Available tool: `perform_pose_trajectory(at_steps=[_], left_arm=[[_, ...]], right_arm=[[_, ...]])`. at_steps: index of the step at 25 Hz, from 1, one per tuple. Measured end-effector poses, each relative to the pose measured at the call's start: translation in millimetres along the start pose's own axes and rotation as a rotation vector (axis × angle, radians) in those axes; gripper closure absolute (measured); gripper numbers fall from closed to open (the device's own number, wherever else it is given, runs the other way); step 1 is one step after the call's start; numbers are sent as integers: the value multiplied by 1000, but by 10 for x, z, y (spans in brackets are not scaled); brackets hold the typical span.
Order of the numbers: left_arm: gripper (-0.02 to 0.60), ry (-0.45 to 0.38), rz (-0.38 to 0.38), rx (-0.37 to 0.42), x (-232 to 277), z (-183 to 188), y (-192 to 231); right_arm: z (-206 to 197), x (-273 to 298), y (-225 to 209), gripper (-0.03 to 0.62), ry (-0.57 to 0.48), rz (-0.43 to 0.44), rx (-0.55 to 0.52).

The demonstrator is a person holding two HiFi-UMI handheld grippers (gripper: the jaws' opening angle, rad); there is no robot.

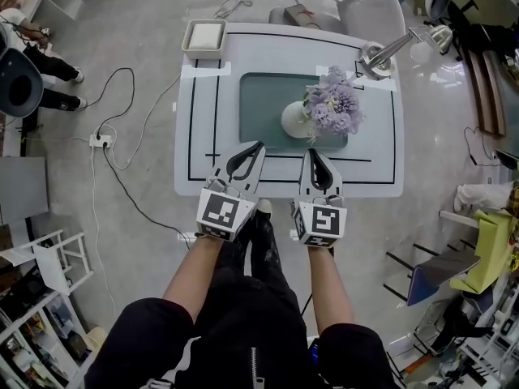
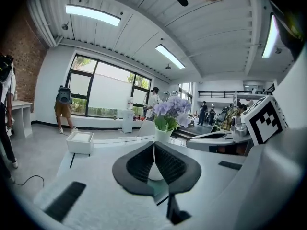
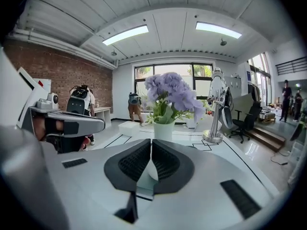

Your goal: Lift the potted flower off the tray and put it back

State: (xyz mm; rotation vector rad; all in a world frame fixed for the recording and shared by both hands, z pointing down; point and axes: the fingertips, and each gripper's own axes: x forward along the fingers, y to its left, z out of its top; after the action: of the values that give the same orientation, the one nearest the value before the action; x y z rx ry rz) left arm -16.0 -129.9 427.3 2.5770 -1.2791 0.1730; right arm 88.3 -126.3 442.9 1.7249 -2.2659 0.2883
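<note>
- Left gripper (image 1: pixel 258 147) (image 2: pixel 154 143): fingers pressed together at the tips, nothing pinched between them; held over the near edge of the white table (image 1: pixel 203 128).
- Right gripper (image 1: pixel 313 153) (image 3: pixel 151 143): fingers likewise closed tip to tip, with nothing in between; level with the left gripper and beside it, apart.
- Potted flower (image 1: pixel 297 120) (image 2: pixel 169 114) (image 3: pixel 165 110): white pot with lilac blooms, upright, just beyond both sets of fingertips and between their lines; nearer the right fingertips than the left, touching neither.
- Tray (image 1: pixel 259 96): dark teal, flat on the table ahead of the fingertips; pot standing on its near right part.
- White box (image 1: pixel 203 37) (image 2: pixel 80 142): far beyond the left fingertips, at the table's far left corner.
- Desk lamp (image 1: pixel 379 57) (image 3: pixel 214 114): beyond and to the right of the right fingertips, at the far right corner, well apart from the pot.
</note>
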Motion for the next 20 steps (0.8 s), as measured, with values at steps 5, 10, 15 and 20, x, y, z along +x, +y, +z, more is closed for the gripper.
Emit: perform_pose_trajectory(at_steps=[5, 10, 15, 20], left_arm=[[569, -15, -8, -17, 167, -19, 69], [569, -31, 18, 0, 181, -154, 239], [569, -14, 21, -5, 181, -283, 287], [569, -5, 26, 7, 99, -337, 364]], right_arm=[[-5, 266, -137, 467, -69, -53, 3], [14, 560, -241, 290, -137, -90, 23], [77, 794, -272, 261, -187, -109, 34], [108, 959, -312, 261, -202, -125, 33]])
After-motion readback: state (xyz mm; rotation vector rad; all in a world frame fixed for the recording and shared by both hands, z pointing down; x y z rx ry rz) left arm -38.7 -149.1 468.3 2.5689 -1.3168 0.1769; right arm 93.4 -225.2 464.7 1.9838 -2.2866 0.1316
